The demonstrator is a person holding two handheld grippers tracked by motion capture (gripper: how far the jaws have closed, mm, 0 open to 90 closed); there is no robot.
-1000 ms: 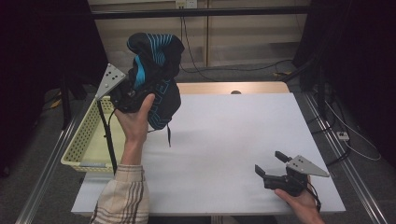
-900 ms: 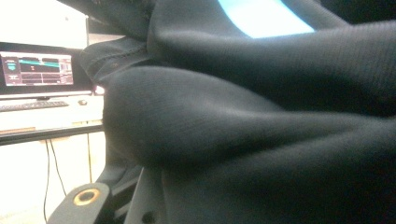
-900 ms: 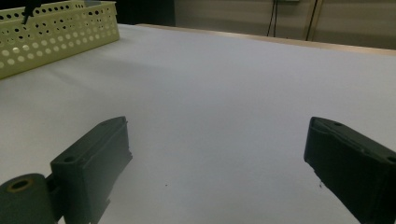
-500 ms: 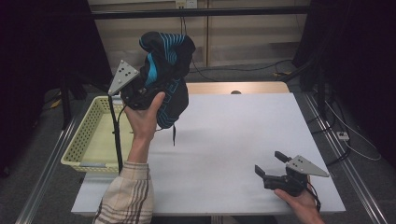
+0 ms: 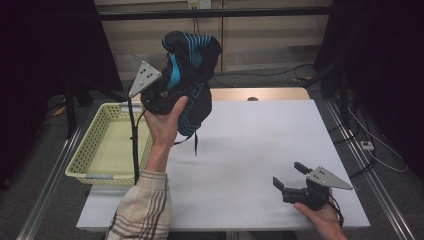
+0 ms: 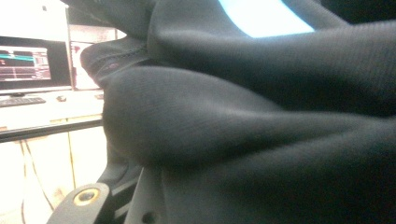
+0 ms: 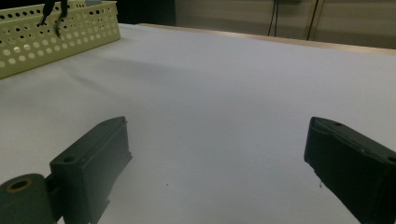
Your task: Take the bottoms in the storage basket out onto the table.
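Note:
A bundled black garment with bright blue stripes (image 5: 192, 65) hangs in the air above the table's left side, a thin cord dangling beneath it. My left gripper (image 5: 170, 95) is raised in the person's hand and shut on this garment, its grey plate pointing left. In the left gripper view the dark fabric (image 6: 257, 116) presses close over the jaws and hides their tips. My right gripper (image 5: 287, 173) rests low near the table's front right corner, open, with nothing between its jaws (image 7: 219, 154).
A pale yellow perforated basket (image 5: 100, 145) stands at the table's left edge, its wall visible far off in the right gripper view (image 7: 56, 32). The white table top (image 5: 260, 135) stretches between the two hands. Dark curtains and cables surround the table.
The left hand has carried the garment to the right and slightly up, from over the basket toward the table. The right gripper has stayed put.

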